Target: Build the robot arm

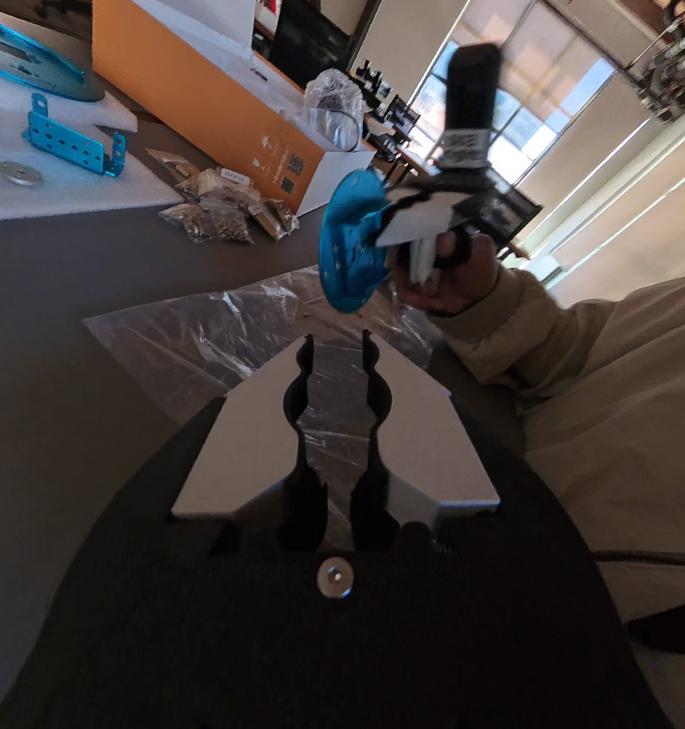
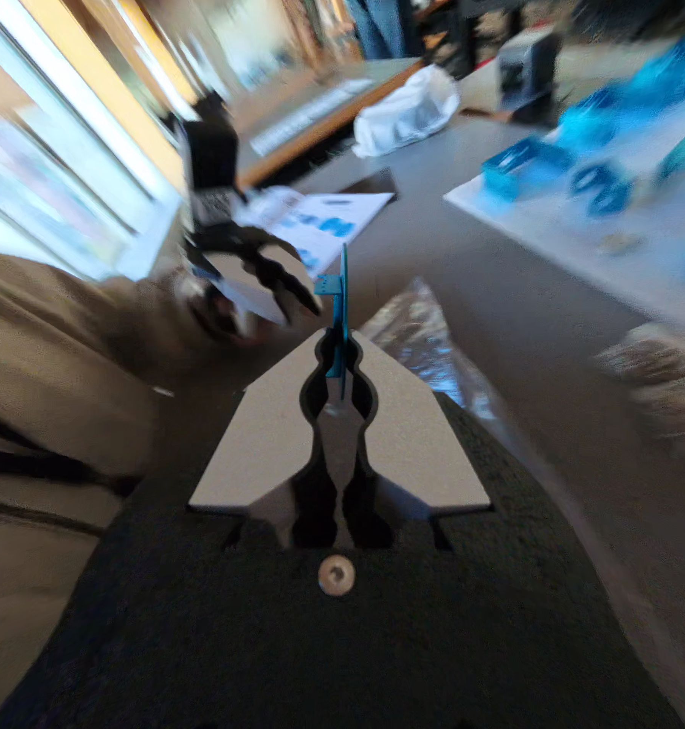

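We see the right gripper clamped on a blue metal disc, which stands edge-on between its fingertips; a small blue bracket piece is fixed to the disc's left face. In the left wrist view the same disc shows its round, perforated face, held in the air by the right gripper, with a person's hand and a cream sleeve behind it.

The left gripper has its jaws apart with nothing between them, and it hovers over a crumpled sheet of clear plastic lying on the grey table. In the right wrist view it appears just left of the disc, blurred, its dark fingers spread.

Farther off on the table we see a white foam sheet carrying a blue U-shaped bracket, a silver washer and a large blue round plate. Near it lie small bags of hardware, and beyond them an orange and white box. The right wrist view is heavily blurred; it shows a printed white sheet on the table beyond the disc.
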